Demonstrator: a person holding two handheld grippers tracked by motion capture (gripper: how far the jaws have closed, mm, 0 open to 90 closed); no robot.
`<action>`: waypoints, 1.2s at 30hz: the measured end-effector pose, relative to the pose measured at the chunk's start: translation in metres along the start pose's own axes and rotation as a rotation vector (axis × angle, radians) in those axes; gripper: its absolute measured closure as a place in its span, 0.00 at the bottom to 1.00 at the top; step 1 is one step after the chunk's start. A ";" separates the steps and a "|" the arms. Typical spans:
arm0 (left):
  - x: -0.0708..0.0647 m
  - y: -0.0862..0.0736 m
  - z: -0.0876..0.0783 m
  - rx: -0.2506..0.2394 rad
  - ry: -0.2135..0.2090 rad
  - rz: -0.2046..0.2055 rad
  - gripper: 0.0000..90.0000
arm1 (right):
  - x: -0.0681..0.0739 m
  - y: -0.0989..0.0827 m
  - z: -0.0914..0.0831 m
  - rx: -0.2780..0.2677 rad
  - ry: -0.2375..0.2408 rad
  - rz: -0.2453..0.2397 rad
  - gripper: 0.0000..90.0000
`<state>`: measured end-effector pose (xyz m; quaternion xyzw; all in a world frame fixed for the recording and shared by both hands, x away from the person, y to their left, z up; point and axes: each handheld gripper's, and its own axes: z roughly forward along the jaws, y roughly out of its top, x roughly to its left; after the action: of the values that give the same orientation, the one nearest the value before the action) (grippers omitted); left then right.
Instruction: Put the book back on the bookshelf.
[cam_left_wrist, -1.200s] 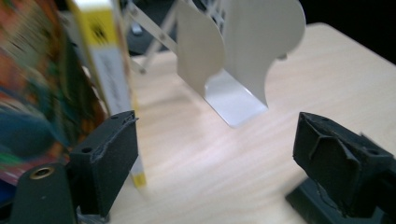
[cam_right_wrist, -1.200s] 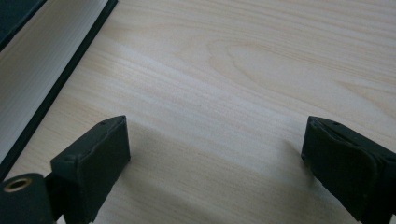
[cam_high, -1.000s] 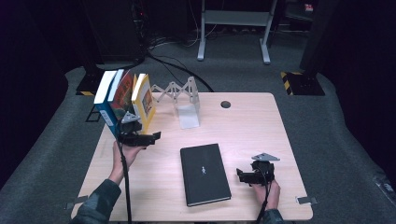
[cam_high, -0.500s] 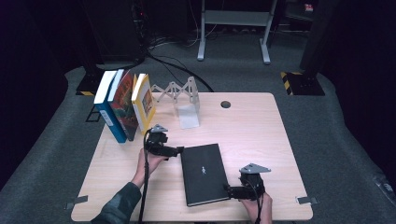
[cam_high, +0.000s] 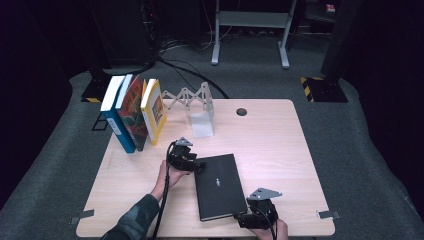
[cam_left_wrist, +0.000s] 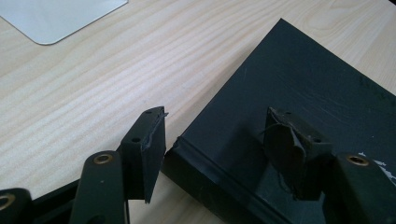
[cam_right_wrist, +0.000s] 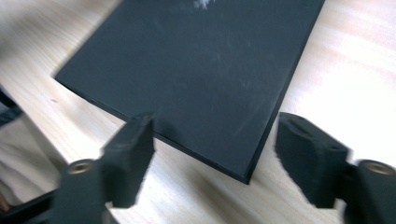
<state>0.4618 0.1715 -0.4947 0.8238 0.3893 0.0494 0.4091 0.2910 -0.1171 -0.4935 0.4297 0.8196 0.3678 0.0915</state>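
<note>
wood table (cam_high: 280, 145) | left claw (cam_left_wrist: 217, 135) closing, straddles black book (cam_left_wrist: 299, 88) corner | right claw (cam_right_wrist: 215, 140) closing, open at near corner

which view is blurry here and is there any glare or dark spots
Right gripper view: motion blur smears its jaws, the table and the edges of the black book. Left gripper view: sharp, with wood grain crisp and a soft sheen on the book cover. High view: evenly lit tabletop, a bright patch near the metal bookend, the floor around falling into deep shadow.
</note>
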 end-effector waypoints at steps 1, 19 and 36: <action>0.001 0.000 0.000 0.000 -0.009 -0.009 0.45 | 0.000 -0.001 0.002 0.004 -0.008 0.001 0.34; 0.003 -0.005 0.005 -0.081 0.022 -0.147 0.48 | -0.039 0.002 0.000 -0.038 -0.034 0.070 0.43; 0.010 0.003 0.009 -0.035 -0.013 -0.178 0.45 | -0.066 0.030 0.005 -0.033 -0.058 0.113 0.52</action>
<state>0.4746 0.1714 -0.5012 0.7790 0.4572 0.0144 0.4288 0.3529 -0.1543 -0.4880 0.4842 0.7848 0.3732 0.1017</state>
